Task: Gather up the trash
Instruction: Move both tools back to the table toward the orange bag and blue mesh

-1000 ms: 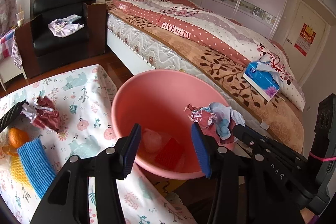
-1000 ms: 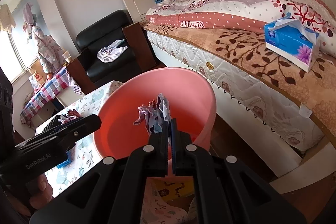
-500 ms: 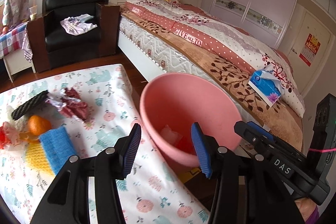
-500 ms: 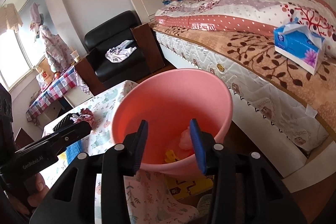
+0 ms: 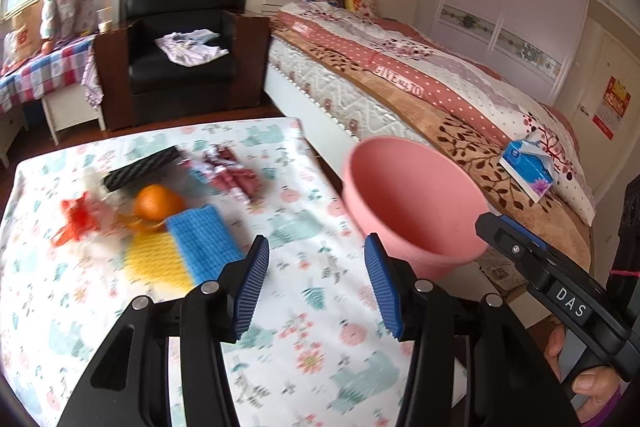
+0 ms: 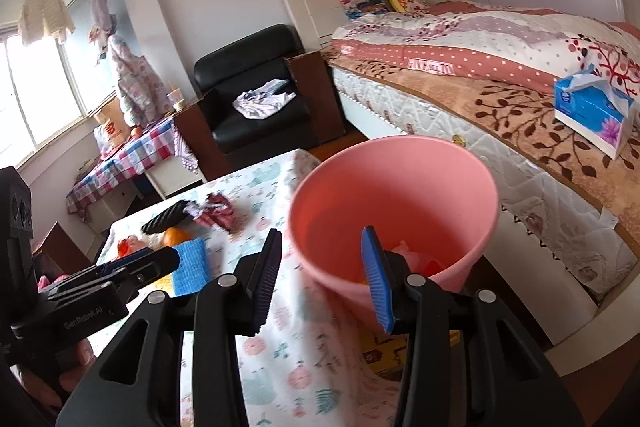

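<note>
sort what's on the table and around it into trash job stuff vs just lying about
Job: pink bin; crumpled red wrapper; red scrap; open, empty left gripper and right gripper.

Lying about: orange; blue-yellow cloth; black sponge; tissue box.

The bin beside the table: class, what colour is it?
The bin is plain pink, clearest in the right wrist view.

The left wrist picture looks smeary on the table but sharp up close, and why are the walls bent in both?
Left wrist view: the orange and crumpled wrapper are motion-blurred, while the left hand-held gripper stays crisp. Right wrist view: the window glares white. Both views: fisheye lenses bow straight lines and darken corners.
</note>
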{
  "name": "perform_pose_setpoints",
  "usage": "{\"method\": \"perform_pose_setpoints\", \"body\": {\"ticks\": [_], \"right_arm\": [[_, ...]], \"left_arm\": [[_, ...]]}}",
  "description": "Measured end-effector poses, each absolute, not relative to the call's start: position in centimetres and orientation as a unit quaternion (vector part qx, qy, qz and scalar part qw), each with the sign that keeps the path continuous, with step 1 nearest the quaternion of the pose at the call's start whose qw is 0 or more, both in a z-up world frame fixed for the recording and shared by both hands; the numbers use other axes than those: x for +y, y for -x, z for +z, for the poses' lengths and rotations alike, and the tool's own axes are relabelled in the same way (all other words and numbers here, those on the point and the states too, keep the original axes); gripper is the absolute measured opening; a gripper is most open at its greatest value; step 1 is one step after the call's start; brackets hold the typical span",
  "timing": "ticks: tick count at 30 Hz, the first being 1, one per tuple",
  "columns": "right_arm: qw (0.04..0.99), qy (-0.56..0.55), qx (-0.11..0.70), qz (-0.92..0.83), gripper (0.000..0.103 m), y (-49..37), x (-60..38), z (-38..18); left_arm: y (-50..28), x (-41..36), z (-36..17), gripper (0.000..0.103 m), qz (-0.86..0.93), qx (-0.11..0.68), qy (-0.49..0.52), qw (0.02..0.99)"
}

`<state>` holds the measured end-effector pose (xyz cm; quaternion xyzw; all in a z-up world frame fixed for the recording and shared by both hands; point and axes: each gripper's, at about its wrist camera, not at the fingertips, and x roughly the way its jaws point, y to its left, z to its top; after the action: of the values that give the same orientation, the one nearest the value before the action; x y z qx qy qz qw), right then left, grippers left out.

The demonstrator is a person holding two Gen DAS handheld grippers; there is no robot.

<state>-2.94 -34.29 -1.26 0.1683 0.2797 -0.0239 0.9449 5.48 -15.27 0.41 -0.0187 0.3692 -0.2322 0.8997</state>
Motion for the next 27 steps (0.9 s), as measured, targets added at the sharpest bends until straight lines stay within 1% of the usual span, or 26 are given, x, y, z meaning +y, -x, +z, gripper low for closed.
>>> {"method": "perform_pose_setpoints", "body": {"ticks": [13, 23, 24, 26, 27], "right_arm": [[0.936, -0.137, 0.321, 0.037, 0.042, 2.5, -28.5, -2.6], [0.927, -0.121, 0.349, 0.068, 0.042, 1.1, -26.1, -3.9], [0.926, -0.119, 0.352, 0.071, 0.042, 0.9, -26.0, -4.0], [0.924, -0.117, 0.356, 0.074, 0.042, 0.7, -25.8, -4.2], [0.923, -0.117, 0.359, 0.076, 0.042, 0.5, -25.6, -4.3]], "left_arm": [[-3.9, -6.7, -0.7, 0.049, -0.16, 0.378, 0.052, 0.91], [-5.8, -0.5, -1.9, 0.049, -0.08, 0.393, 0.098, 0.911], [-6.1, -0.1, -1.9, 0.05, -0.076, 0.393, 0.104, 0.91], [-7.0, 0.6, -1.8, 0.054, -0.068, 0.394, 0.116, 0.909], [-7.4, 0.8, -1.8, 0.054, -0.063, 0.394, 0.118, 0.909]]}}
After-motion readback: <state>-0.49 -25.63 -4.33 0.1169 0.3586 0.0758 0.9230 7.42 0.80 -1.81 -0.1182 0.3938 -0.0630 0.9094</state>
